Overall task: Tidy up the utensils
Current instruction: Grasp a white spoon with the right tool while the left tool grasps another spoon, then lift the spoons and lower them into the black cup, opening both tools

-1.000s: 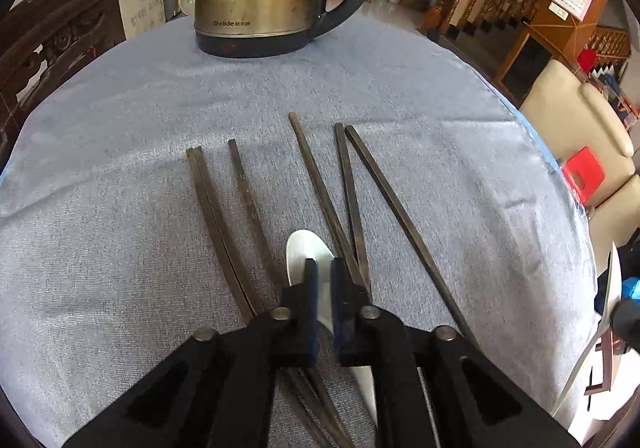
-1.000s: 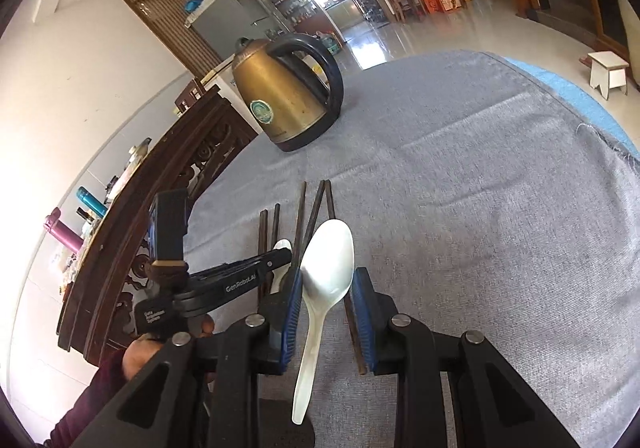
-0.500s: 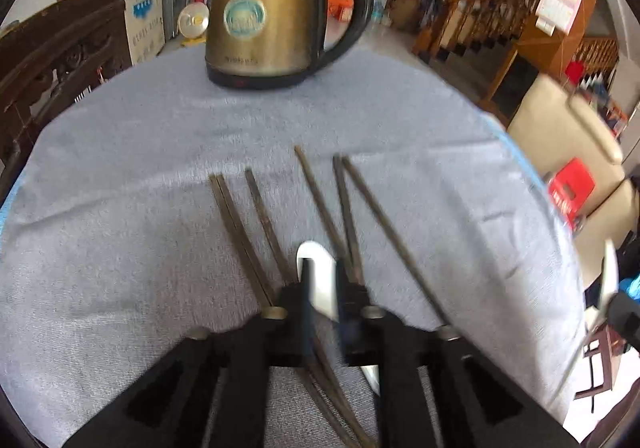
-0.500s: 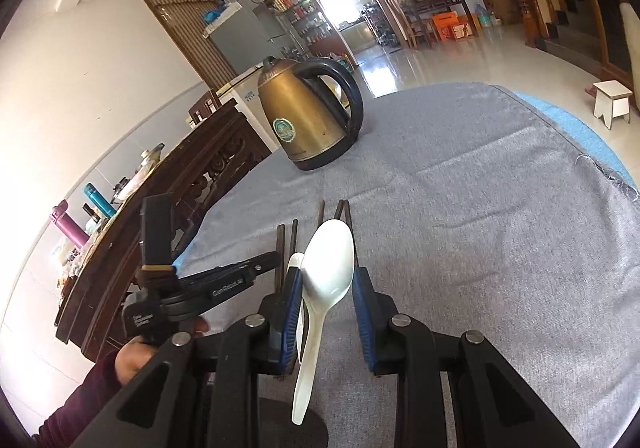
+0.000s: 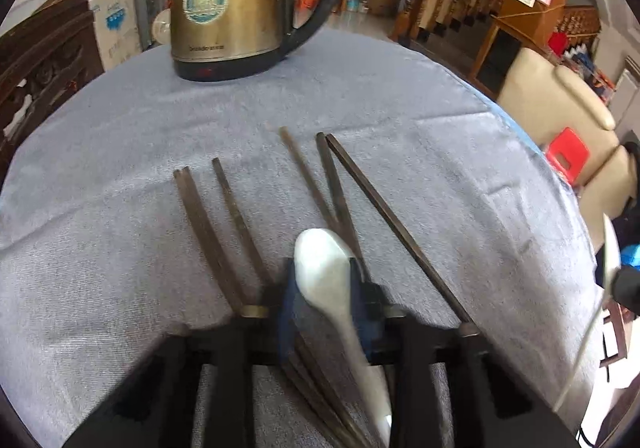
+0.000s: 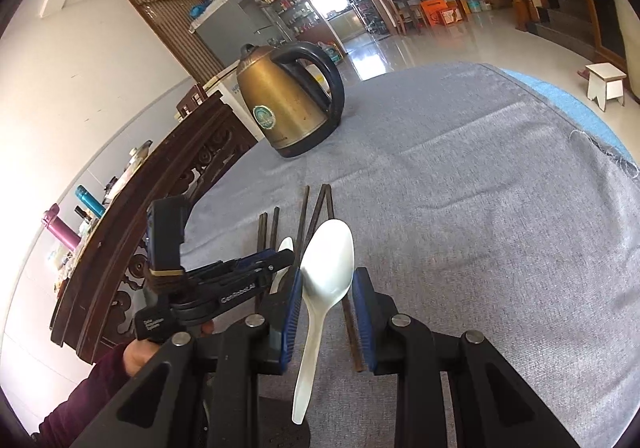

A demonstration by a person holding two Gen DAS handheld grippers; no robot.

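Observation:
My left gripper (image 5: 324, 288) is blurred and its jaws are closing. A white spoon (image 5: 320, 268) sits bowl-forward between the blue pads, tilted up off the grey cloth (image 5: 120, 248). Its handle runs back over the right finger. Several dark chopsticks (image 5: 208, 232) lie fanned on the cloth under and ahead of it. My right gripper (image 6: 326, 280) is shut on a second white spoon (image 6: 328, 260), held above the chopsticks (image 6: 305, 207) with the handle hanging back toward the camera. The left gripper (image 6: 280, 262) shows just left of it, a person's hand on its grip.
A brass kettle (image 5: 232, 3) with a black handle stands at the far side of the round table. A carved wooden chair (image 5: 36, 59) lines the left edge. A cream sofa (image 5: 560, 99) and a red stool (image 5: 568, 159) stand beyond the right edge.
The left jaws have spread around the spoon's bowl, and the spoon now sits raised between the pads instead of flat beneath them. The right gripper keeps its spoon and has stayed in place.

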